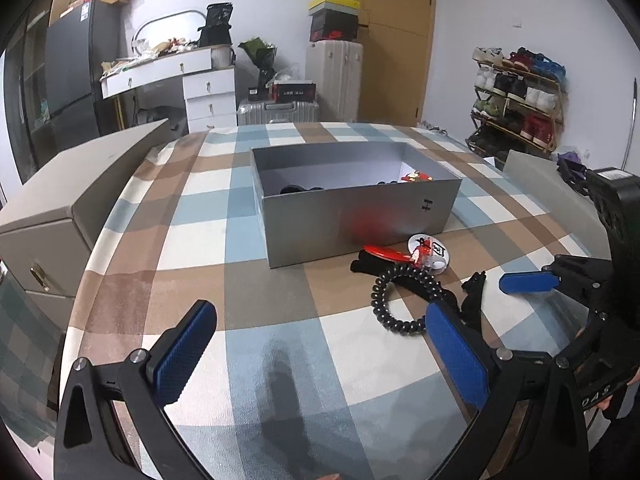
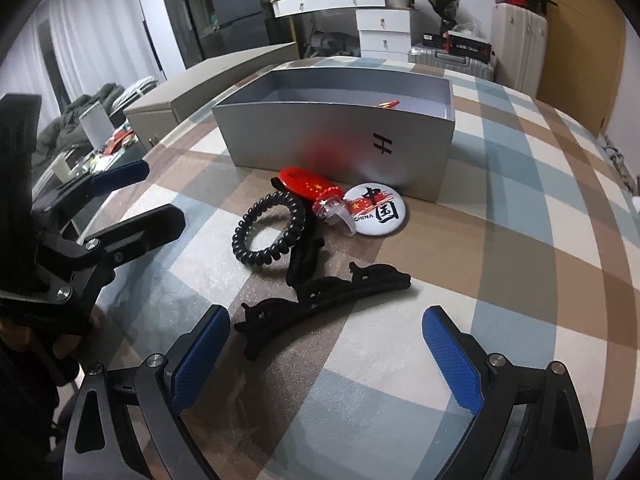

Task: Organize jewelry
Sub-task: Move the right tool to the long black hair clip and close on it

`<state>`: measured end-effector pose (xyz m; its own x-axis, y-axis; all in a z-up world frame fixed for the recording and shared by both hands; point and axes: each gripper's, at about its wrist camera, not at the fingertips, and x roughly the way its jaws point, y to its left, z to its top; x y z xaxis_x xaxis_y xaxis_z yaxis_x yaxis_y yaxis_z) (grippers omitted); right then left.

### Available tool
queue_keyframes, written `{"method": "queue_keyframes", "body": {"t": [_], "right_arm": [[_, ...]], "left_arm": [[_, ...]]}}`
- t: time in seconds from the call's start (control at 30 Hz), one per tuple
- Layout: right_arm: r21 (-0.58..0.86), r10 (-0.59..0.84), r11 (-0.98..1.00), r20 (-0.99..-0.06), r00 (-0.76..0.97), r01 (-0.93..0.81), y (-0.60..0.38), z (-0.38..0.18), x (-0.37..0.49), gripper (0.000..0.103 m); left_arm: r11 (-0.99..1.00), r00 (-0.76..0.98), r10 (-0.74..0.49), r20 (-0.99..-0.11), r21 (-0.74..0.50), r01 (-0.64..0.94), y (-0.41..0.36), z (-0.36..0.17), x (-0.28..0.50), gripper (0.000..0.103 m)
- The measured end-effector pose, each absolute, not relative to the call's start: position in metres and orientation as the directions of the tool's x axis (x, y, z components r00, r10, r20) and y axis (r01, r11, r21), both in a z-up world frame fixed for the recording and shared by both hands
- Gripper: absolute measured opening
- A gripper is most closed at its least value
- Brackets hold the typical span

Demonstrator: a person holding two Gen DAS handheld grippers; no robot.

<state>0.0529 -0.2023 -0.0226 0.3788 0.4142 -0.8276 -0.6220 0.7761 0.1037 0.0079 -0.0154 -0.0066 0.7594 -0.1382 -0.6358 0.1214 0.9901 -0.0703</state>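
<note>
An open grey box (image 1: 360,220) (image 2: 332,136) stands on the checked tablecloth, with a red item (image 1: 416,177) and dark pieces inside. In front of it lie a black spiral hair tie (image 1: 400,300) (image 2: 270,232), a red clip (image 1: 386,251) (image 2: 308,186), a round white China badge (image 1: 436,252) (image 2: 378,210) and black hair clips (image 2: 320,296). My left gripper (image 1: 320,344) is open and empty, left of the hair tie. My right gripper (image 2: 324,356) is open and empty, just short of the black clips; it also shows in the left wrist view (image 1: 528,282).
A beige cabinet (image 1: 60,216) (image 2: 208,92) stands along the table's left side. White drawers (image 1: 210,96), suitcases (image 1: 334,80) and a shoe rack (image 1: 520,100) stand beyond the table. The cloth (image 2: 520,240) stretches to the right of the box.
</note>
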Motion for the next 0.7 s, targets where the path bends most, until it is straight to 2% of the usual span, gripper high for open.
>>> {"method": "queue_keyframes", "body": {"t": [0.27,0.7], "right_arm": [[-0.001,0.356,0.744,-0.846,0.397,-0.668,-0.192,-0.028,0.05,0.101],[-0.007,0.36,0.743,-0.839,0.408,-0.669,-0.185,-0.03,0.058,0.102]], "left_arm": [[0.985,0.752,-0.169,-0.637,-0.121,0.119,-0.009,-0.007,0.009,0.102],[0.985,0.748,-0.171,-0.641,-0.129,0.115,-0.009,-0.008,0.009,0.102]]}}
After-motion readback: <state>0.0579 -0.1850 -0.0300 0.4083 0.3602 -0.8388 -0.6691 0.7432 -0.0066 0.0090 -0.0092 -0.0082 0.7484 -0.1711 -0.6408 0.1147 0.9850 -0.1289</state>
